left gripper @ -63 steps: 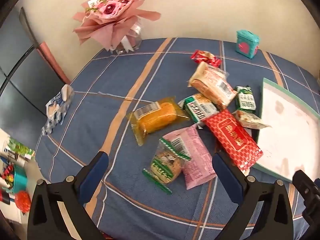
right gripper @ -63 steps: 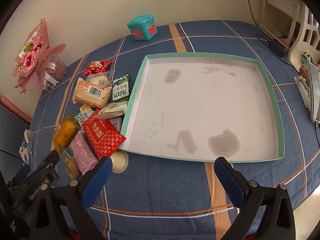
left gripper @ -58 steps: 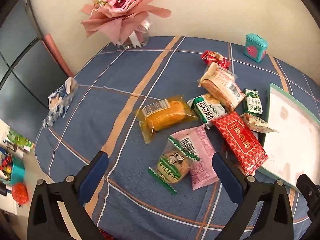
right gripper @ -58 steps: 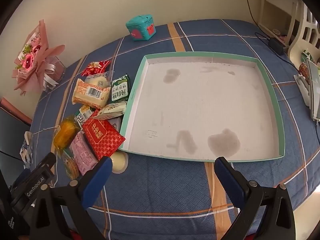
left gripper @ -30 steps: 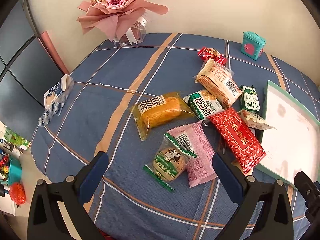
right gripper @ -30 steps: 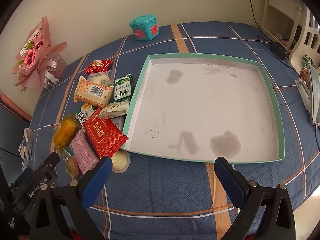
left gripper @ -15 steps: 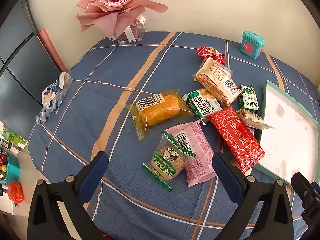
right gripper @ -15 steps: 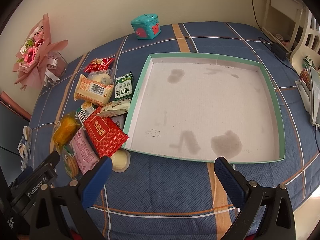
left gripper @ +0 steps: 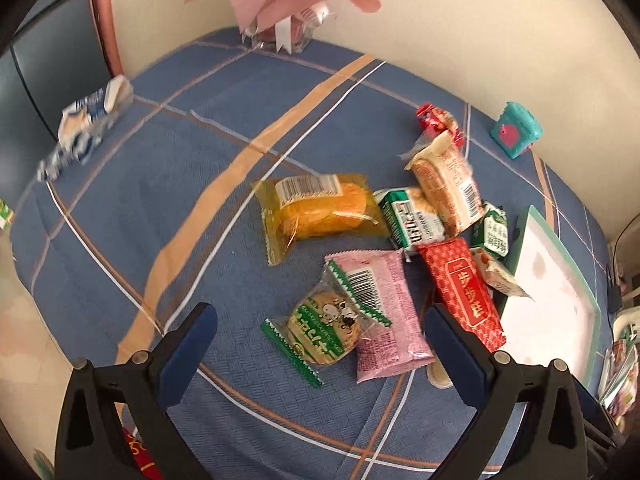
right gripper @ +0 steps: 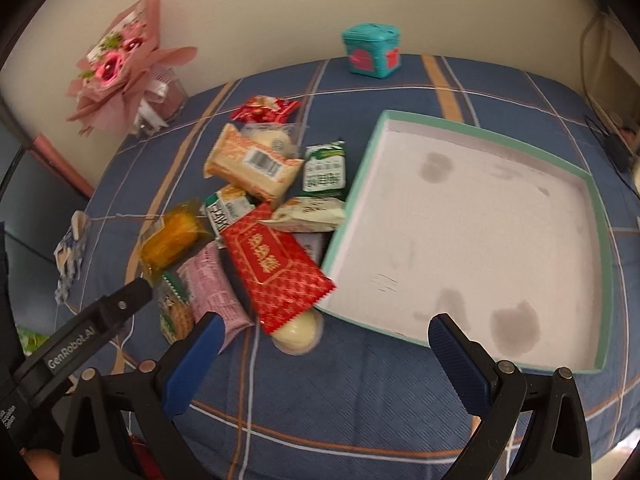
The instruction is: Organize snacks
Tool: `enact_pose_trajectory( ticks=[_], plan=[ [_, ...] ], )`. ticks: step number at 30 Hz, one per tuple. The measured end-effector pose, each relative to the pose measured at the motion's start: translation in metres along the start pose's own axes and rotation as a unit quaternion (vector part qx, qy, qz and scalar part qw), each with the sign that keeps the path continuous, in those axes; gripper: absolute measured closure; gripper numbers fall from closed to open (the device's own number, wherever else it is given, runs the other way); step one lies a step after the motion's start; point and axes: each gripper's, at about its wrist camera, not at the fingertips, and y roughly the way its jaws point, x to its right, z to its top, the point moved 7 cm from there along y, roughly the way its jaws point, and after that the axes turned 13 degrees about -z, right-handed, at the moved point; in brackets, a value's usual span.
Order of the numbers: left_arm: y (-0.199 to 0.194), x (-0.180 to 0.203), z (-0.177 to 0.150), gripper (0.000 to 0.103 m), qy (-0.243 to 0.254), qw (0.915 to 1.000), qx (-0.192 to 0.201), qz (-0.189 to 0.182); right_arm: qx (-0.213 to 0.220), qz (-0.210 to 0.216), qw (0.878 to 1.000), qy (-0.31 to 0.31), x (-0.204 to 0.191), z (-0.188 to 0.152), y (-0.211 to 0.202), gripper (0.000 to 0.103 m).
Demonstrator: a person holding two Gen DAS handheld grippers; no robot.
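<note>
Hovering over the table (left gripper: 120,208), both grippers are holding nothing, jaws spread wide. The left gripper (left gripper: 320,344) is facing the snack heap: the round cookie pack (left gripper: 322,334) is lying straight ahead between its jaws, overlapping the pink wrapper (left gripper: 390,312) just toward the right jaw. Beyond them the orange cake pack (left gripper: 320,212) is sitting alone, with bare cloth past the left jaw.

The right gripper (right gripper: 320,360) is looking at the teal tray (right gripper: 600,248), which is lying ahead and toward its right jaw with no snack in it. The red packet (right gripper: 276,268) is resting just ahead of its left jaw, a corner touching the tray's near wall, and a pale round bun (right gripper: 298,334) is peeking from under it.

Risks, as I judge them: the packs are overlapping, so closing on the cookie pack could pinch the pink wrapper too and drag both. Glossy film may be slipping from the pads. The left gripper's body is showing beside the right one's left jaw; reaching for the heap together could be knocking them into each other.

Room: the tray floor is offering wide landing space, though its raised wall is needing clearance. Open cloth is lying left of the heap; the table edge is close below both jaws.
</note>
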Motion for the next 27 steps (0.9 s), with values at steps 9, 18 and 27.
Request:
enact_pose_trajectory(
  ticks=[9, 18, 27],
  plan=[
    [0.028, -0.013, -0.005, 0.006, -0.049, 0.9974, -0.031, -0.043, 0.013, -0.01, 0.997, -0.077, -0.027, 0.015, 0.019, 0.012],
    [0.055, -0.023, -0.009, 0.015, -0.085, 0.992, -0.069, -0.063, 0.005, -0.014, 0.991, -0.131, -0.052, 0.02, 0.044, 0.023],
    [0.07, -0.04, -0.01, 0.025, -0.105, 0.9894, -0.075, -0.065, 0.006, -0.029, 0.985, -0.17, -0.068, 0.022, 0.058, 0.035]
  ],
)
